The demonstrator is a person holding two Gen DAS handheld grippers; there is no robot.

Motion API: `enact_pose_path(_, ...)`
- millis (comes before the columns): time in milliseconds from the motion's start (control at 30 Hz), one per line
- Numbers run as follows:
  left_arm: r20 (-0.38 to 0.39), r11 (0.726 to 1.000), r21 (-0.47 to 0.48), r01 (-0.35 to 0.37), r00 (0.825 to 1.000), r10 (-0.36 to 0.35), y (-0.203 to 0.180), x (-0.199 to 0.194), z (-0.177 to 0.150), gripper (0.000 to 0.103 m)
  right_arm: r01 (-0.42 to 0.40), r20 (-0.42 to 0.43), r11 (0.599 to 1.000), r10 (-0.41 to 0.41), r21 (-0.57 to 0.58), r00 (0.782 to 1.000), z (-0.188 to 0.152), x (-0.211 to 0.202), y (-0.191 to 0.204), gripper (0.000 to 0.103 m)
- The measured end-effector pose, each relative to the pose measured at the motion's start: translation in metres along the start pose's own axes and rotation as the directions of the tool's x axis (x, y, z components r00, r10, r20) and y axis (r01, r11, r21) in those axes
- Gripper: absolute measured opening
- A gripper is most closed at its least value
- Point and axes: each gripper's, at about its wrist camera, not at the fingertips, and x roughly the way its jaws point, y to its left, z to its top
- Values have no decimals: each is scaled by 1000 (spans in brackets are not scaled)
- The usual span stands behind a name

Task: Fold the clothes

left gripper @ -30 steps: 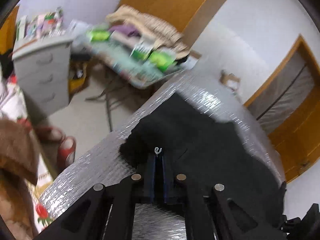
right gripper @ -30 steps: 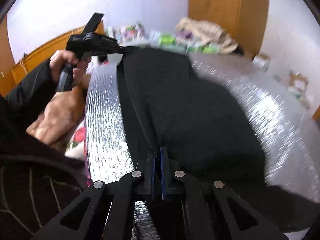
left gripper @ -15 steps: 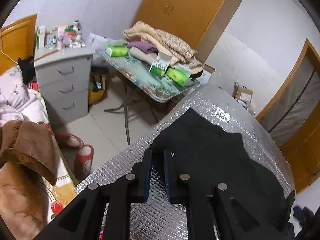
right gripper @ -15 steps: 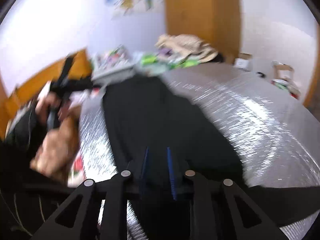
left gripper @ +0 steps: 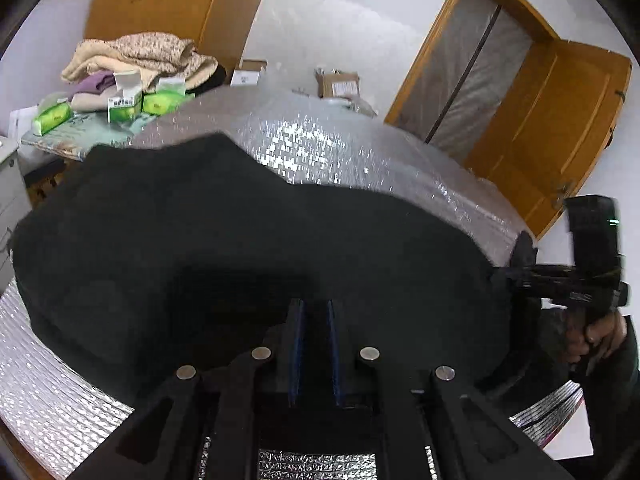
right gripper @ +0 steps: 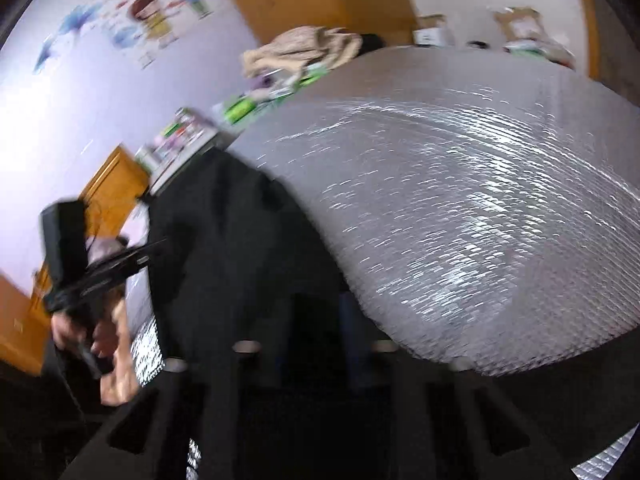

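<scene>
No label shows on the black garment [left gripper: 224, 248]; box [left gripper: 124, 106] print unreadable.

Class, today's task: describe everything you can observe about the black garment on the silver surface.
The black garment is plain, dark, soft-looking fabric with no visible print. It lies spread in a rumpled, uneven shape over the silver quilted surface, its far edge irregular. The left gripper has the near edge between its fingers; its narrow gap is dark, so whether the pads press the cloth cannot be told. The right gripper, blurred, is closing over the fabric at the other end.
</scene>
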Motion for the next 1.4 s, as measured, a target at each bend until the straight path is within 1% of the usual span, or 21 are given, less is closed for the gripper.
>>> enact_pose_path(100,-2,1000,-2,10,1000,-10,2,0,-4,11,-36,-10,998,36,-57,999,-8,-2,12,9)
enact_pose_path(167,-4,1000,-2,12,1000,-12,2,0,-6,11,-62,-54,996,59,-57,997,-14,2,12,11)
enact_pose_path(233,-5,1000,0,10,1000,-10,1,1,-6,11,-67,-84,996,61,-65,995,-16,4,11,11)
enact_pose_path(300,-3,1000,4,8,1000,-8,0,1,-6,11,-67,-67,995,63,-67,996,-11,-1,11,14)
enact_pose_path(333,-2,1000,3,8,1000,-8,1,3,-4,11,-71,-42,996,69,-57,997,-6,-5,10,17)
enact_pose_path(400,4,1000,3,11,1000,-11,0,4,-5,11,-88,10,996,88,-20,996,6,-9,5,26)
enact_pose_path(467,8,1000,2,12,1000,-12,1,5,-4,11,-116,46,993,114,36,992,20,-7,-3,27)
enact_pose_path(500,9,1000,2,12,1000,-12,2,6,-3,11,-132,48,989,129,70,990,28,0,-6,28)
enact_pose_path(600,13,1000,5,9,1000,-9,1,6,-4,11,-156,4,975,158,159,987,47,29,-18,28)
enact_pose_path(700,18,1000,4,9,1000,-9,1,7,-4,11,-183,-55,963,197,200,979,56,55,-22,28)
enact_pose_path(767,21,1000,6,8,1000,-8,1,7,-5,11,-203,-83,954,225,220,971,59,69,-23,28)
enact_pose_path(800,23,1000,7,8,1000,-8,1,6,-6,11,-210,-84,953,233,221,969,61,74,-22,20)
enact_pose_path(833,24,1000,10,7,1000,-7,0,6,-7,11,-215,-77,953,235,214,969,63,76,-20,10)
enact_pose_path(867,24,1000,12,6,1000,-6,0,6,-7,11,-216,-63,954,233,207,970,64,75,-18,3)
enact_pose_path(967,23,1000,12,9,1000,-9,1,6,-7,11,-191,3,962,195,196,981,63,58,-20,2)
enact_pose_path(1033,24,1000,10,15,1000,-16,3,6,-7,11,-158,48,962,151,224,987,62,44,-32,2)
enact_pose_path(1100,26,1000,4,23,999,-23,3,7,-7,11,-122,51,959,113,256,992,58,40,-45,2)
enact_pose_path(1167,25,1000,4,22,999,-23,3,7,-6,11,-101,28,964,97,246,995,53,40,-44,3)
enact_pose_path(1233,21,1000,6,20,1000,-20,3,6,-5,11,-79,20,970,77,229,997,48,36,-39,7)
enact_pose_path(1333,16,1000,5,8,1000,-8,4,-2,-5,11,-77,89,978,60,196,994,42,10,-31,10)
enact_pose_path(1400,31,1000,6,-6,1000,6,6,-10,-7,11,-77,140,988,58,134,989,32,-12,-18,24)
